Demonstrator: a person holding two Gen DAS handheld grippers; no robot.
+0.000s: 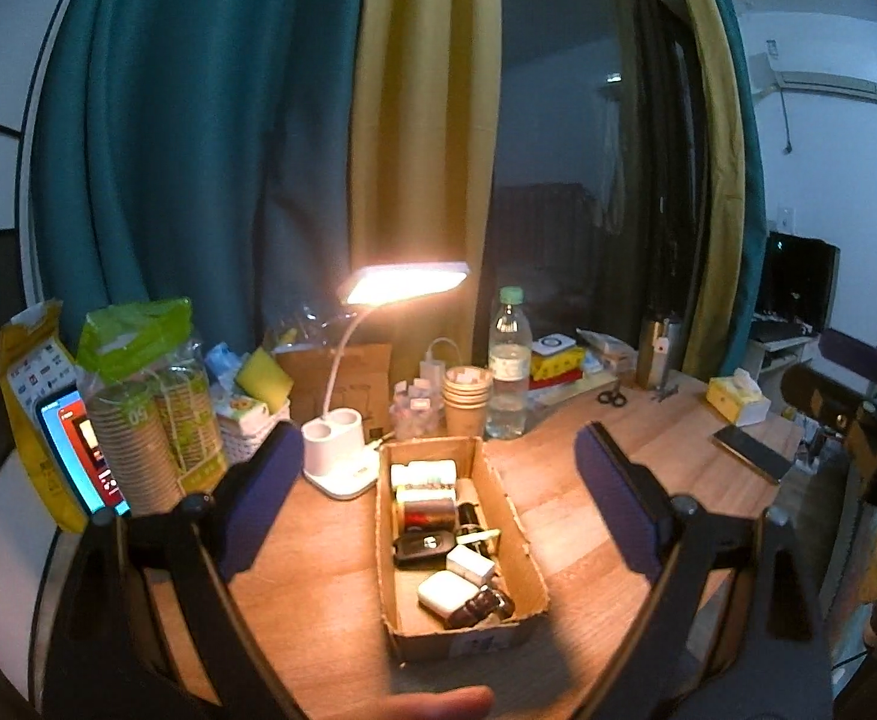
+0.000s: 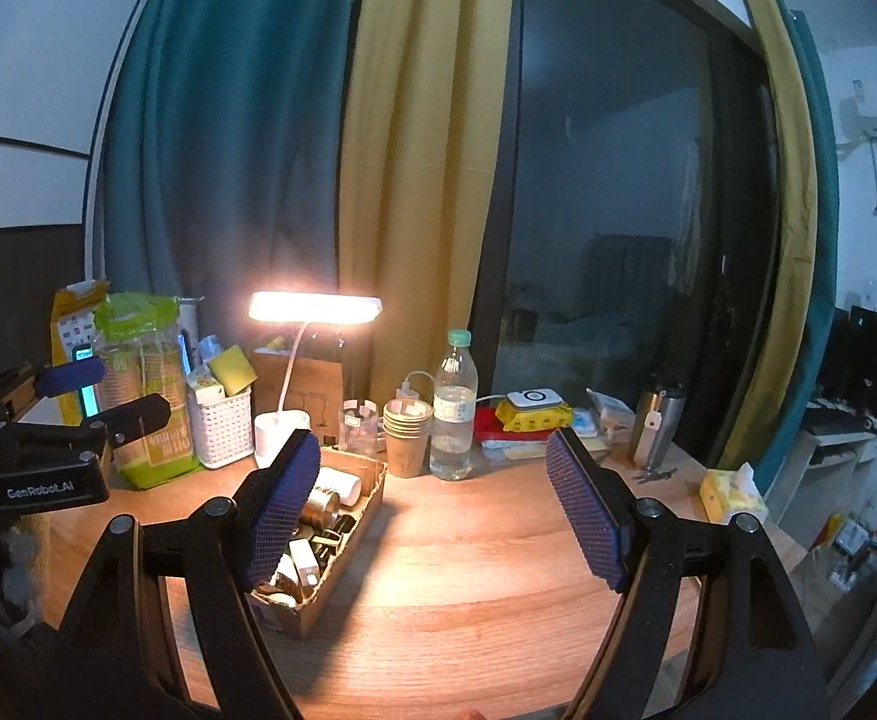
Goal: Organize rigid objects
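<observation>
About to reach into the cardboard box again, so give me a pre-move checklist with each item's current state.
1. Left gripper open and empty: ok, jaws stand wide with nothing between the pads.
2. Right gripper open and empty: ok, jaws wide, only bare table between them.
3. Cardboard box in view and unobstructed: ok, it lies straight ahead of the left gripper.
4. Box contents settled inside the walls: ok; the white charger and car key lie within.
5. Lit desk lamp clear of the box: cannot tell, its base stands close to the box's far corner.
6. Water bottle upright, capped: ok.
</observation>
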